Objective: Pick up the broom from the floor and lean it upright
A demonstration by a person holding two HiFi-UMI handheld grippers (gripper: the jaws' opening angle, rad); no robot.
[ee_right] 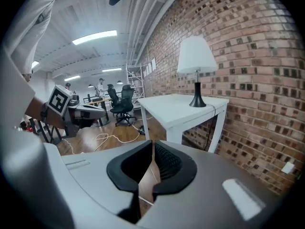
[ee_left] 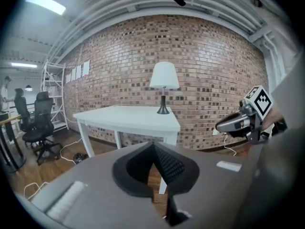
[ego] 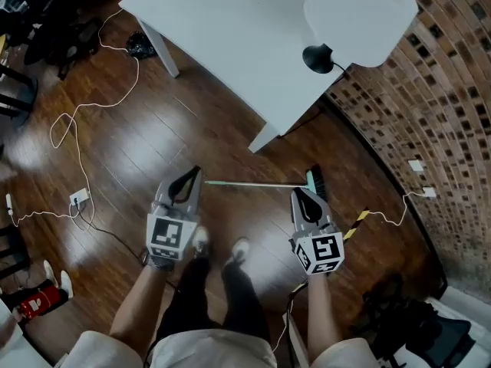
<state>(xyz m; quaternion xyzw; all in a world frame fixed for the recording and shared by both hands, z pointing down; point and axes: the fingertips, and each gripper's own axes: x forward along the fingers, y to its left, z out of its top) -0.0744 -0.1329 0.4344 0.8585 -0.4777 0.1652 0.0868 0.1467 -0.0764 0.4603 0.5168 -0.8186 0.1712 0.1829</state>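
The broom (ego: 253, 183) lies flat on the wooden floor, its thin pale handle running left to right and its dark brush head (ego: 316, 181) at the right end by the brick wall. My left gripper (ego: 192, 176) hangs over the handle's left end, apart from it. My right gripper (ego: 301, 193) hovers just in front of the brush head. In the left gripper view the left gripper (ee_left: 152, 146) has its tips together with nothing between them. In the right gripper view the right gripper (ee_right: 152, 144) shows only a hairline slit, also empty.
A white table (ego: 230, 37) with a black-based lamp (ego: 318, 58) stands beyond the broom. A white cable (ego: 77, 121) loops across the floor to a power strip (ego: 78, 199). A yellow-black striped piece (ego: 355, 225) lies right. The person's shoes (ego: 201, 240) stand below the handle.
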